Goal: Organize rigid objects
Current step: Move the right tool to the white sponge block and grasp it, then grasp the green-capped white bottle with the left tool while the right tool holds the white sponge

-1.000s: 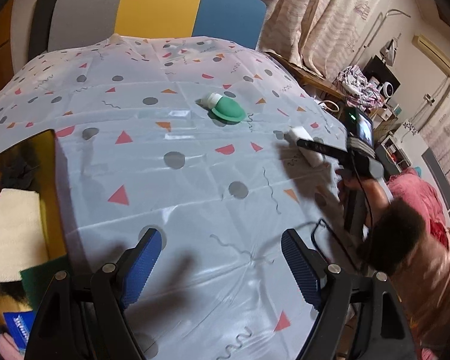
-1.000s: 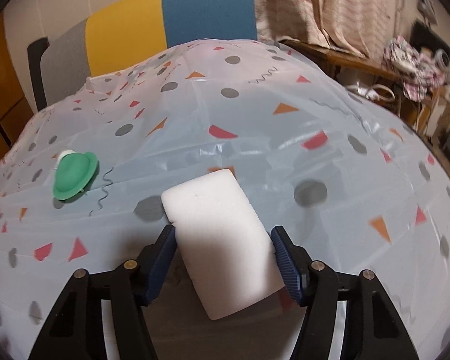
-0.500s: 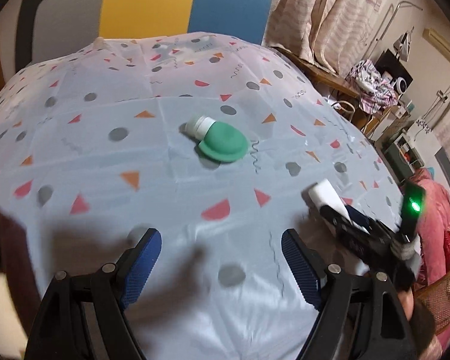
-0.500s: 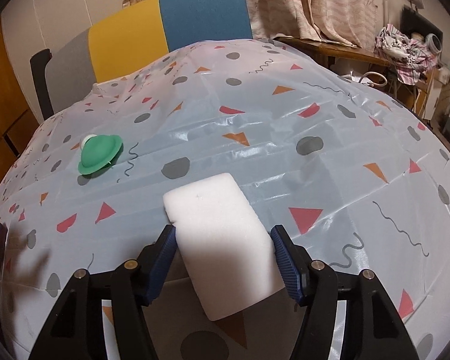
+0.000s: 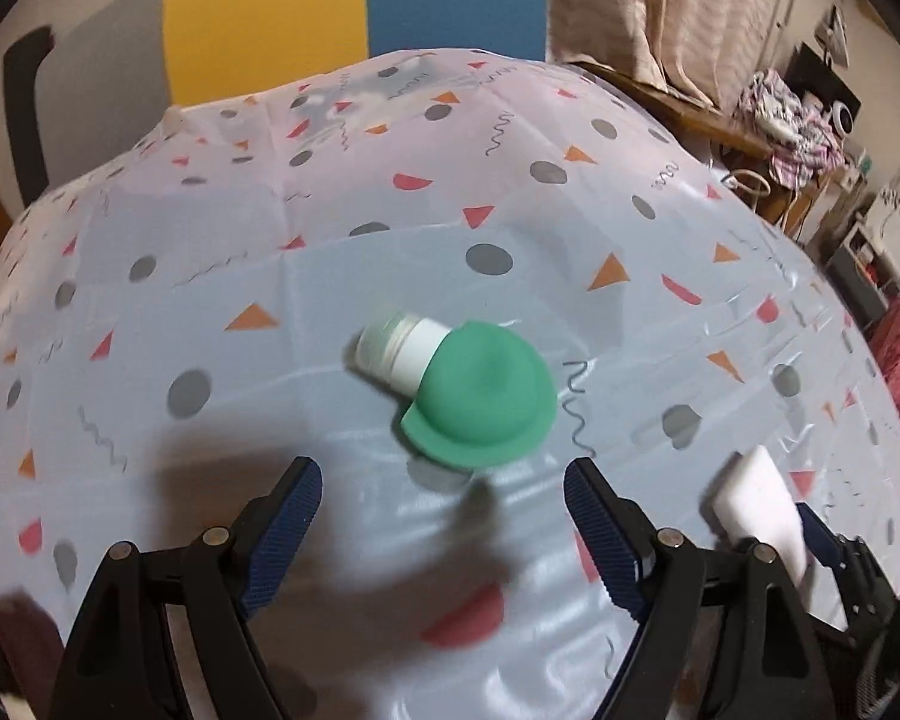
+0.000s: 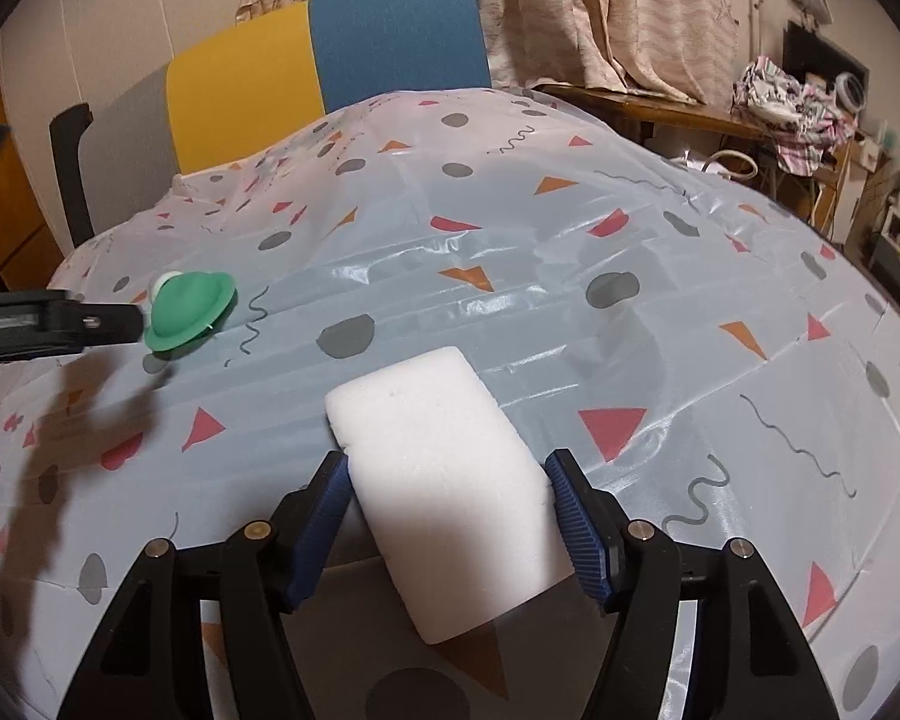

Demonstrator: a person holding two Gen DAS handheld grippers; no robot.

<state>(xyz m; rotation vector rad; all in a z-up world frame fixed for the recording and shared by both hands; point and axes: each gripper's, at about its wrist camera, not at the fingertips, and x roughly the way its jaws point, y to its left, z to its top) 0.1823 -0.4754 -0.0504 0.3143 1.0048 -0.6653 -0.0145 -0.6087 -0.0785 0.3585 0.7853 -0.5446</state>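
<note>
White block in hand, green-capped piece waiting on the desk

The white foam block (image 6: 444, 498) is sitting clamped in the right gripper (image 6: 447, 507), raised above the desk (image 6: 660, 252); the green hat-shaped piece with its white cylinder (image 5: 480, 399) is lying on its side mid-desk, ungrasped. Sorting looks partly underway, no destination showing. The left gripper (image 5: 443, 489) is hanging wide open just short of the green piece, touching nothing.
</note>
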